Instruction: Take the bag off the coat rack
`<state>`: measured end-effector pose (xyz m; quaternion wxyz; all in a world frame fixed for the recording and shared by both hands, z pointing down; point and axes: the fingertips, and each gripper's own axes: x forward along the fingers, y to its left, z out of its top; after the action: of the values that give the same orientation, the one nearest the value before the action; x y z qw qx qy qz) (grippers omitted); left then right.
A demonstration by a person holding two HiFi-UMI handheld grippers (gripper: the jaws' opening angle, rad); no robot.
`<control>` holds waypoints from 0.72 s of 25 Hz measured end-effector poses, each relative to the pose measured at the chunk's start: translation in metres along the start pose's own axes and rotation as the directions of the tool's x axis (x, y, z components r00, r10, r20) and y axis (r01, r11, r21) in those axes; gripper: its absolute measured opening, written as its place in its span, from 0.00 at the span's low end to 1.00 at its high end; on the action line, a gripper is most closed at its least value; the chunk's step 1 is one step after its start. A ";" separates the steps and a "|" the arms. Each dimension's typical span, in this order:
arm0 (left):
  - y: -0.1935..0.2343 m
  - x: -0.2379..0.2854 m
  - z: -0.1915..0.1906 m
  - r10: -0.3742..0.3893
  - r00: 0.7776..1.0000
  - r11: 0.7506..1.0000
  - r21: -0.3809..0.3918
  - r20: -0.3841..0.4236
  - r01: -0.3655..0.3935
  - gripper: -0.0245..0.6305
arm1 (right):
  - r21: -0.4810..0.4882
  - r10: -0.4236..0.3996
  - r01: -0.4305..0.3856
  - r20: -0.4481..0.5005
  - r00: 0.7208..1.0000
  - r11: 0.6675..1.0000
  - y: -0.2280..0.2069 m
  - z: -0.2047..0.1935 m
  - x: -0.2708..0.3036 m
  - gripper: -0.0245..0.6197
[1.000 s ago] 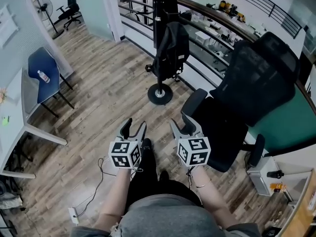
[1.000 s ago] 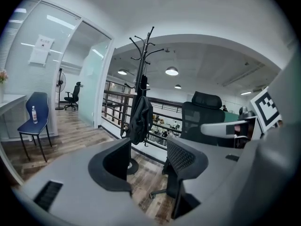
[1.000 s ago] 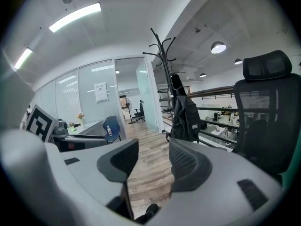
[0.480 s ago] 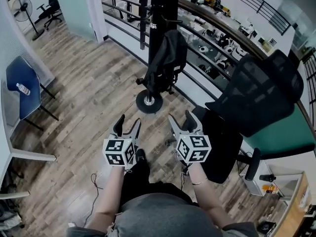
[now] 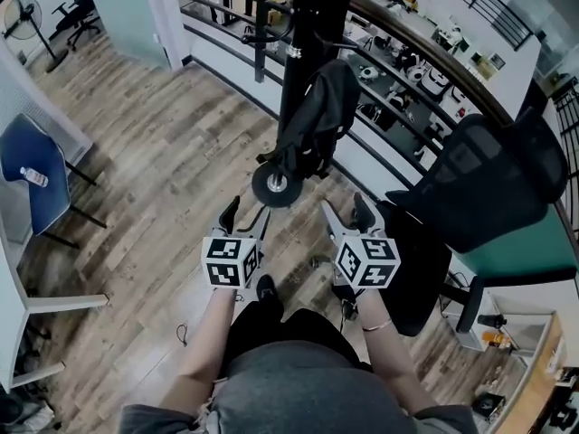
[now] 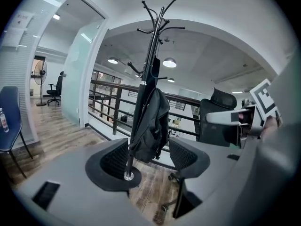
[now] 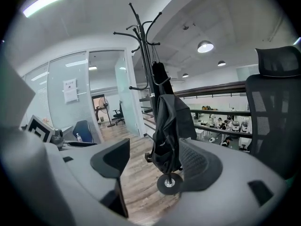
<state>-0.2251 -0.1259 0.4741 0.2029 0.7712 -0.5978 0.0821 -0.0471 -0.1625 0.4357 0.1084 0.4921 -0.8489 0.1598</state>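
A black bag hangs on the black coat rack, whose round base stands on the wood floor. Both grippers are held out short of the rack, touching nothing. My left gripper is open and empty, just on the near side of the base. My right gripper is to the right of the base, its jaws opening with nothing between them. In the left gripper view the bag shows beyond the spread jaws. In the right gripper view the bag and rack are framed the same way.
A black mesh office chair stands close on the right. A dark railing runs behind the rack. A blue chair with a bottle on it and a white desk are on the left. A cable lies on the floor.
The rack and bag have come nearer, and both grippers have moved forward toward the rack's base. Both pairs of jaws stand wider apart than before.
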 end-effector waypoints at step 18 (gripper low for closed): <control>0.010 0.076 0.016 -0.013 0.997 0.998 0.064 -0.082 0.018 0.44 | -0.056 -0.039 0.041 0.027 0.999 0.998 -0.043 0.057 0.067 0.53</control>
<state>-0.2154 -0.2024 0.4900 0.2028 0.7779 -0.5801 0.1315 -0.0440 -0.2572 0.4132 0.1142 0.5077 -0.8444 0.1271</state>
